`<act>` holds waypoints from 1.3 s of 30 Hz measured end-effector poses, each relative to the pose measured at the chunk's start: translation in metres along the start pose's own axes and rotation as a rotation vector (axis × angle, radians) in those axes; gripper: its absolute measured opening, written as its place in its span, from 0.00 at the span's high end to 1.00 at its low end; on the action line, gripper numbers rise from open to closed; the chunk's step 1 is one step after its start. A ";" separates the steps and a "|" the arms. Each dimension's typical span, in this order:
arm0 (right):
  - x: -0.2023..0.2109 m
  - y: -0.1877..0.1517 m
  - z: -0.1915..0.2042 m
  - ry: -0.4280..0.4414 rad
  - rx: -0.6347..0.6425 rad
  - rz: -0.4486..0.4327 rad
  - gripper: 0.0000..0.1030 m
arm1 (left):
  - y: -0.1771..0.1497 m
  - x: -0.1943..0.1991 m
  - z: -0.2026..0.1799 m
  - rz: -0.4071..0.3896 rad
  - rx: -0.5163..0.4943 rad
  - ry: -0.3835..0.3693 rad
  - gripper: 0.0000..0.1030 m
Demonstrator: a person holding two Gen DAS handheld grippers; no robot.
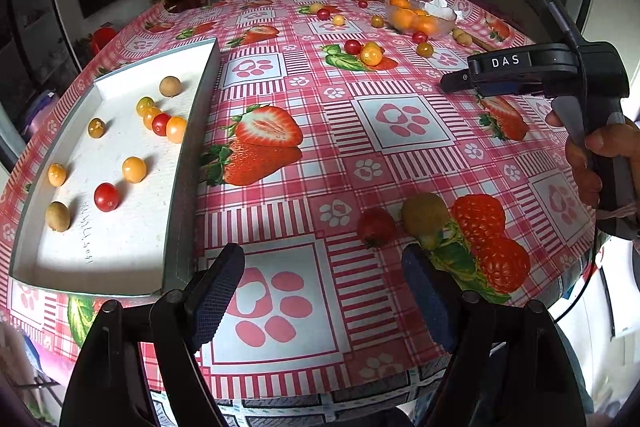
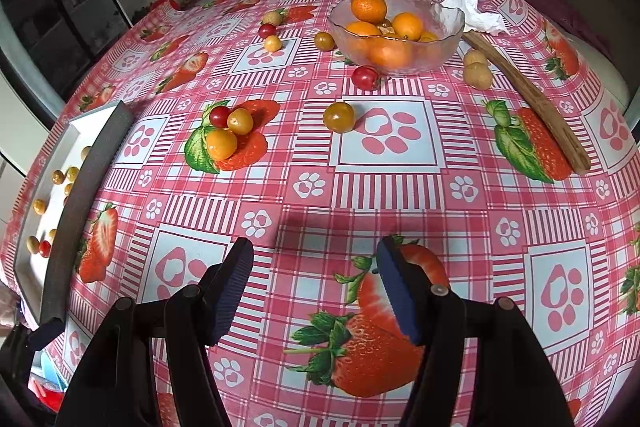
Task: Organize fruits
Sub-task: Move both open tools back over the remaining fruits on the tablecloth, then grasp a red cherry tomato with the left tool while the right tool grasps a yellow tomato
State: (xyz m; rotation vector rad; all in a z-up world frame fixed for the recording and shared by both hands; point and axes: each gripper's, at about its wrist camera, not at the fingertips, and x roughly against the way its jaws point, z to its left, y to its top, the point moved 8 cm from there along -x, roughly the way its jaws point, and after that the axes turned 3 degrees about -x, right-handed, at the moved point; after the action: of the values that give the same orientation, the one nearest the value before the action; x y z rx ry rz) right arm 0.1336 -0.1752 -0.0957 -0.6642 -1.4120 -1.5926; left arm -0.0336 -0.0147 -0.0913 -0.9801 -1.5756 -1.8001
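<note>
The left tool [image 1: 324, 287] hangs over the surface [image 1: 304, 155], its jaws apart with nothing between them. Just ahead of its right finger lie a red tomato [image 1: 376, 227] and a brownish-green fruit [image 1: 425, 213], touching neither pad. To its left stands the white tray [image 1: 120, 239], holding loose small fruits. The right tool [image 2: 316, 287] also stands apart and empty over bare cloth. Far ahead of it sits a glass bowl [image 2: 448, 35] of oranges, with a crumpled tissue [image 2: 476, 13], a wooden stick [image 2: 532, 99] and scattered tomatoes [image 2: 339, 117] around.
</note>
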 end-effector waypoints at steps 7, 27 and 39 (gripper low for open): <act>-0.001 0.002 -0.003 -0.019 0.000 -0.007 0.34 | 0.011 -0.013 -0.012 -0.013 -0.001 -0.012 0.34; -0.049 0.079 -0.011 -0.154 -0.032 -0.081 0.40 | 0.021 -0.018 -0.010 -0.056 0.022 -0.012 0.56; -0.033 0.059 -0.014 0.027 -0.135 -0.037 0.77 | 0.019 -0.015 -0.010 -0.049 0.036 -0.037 0.79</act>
State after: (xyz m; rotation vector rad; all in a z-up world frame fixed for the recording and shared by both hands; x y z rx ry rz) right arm 0.2027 -0.1780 -0.0968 -0.6958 -1.3130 -1.7312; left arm -0.0119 -0.0290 -0.0926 -0.9710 -1.6622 -1.7894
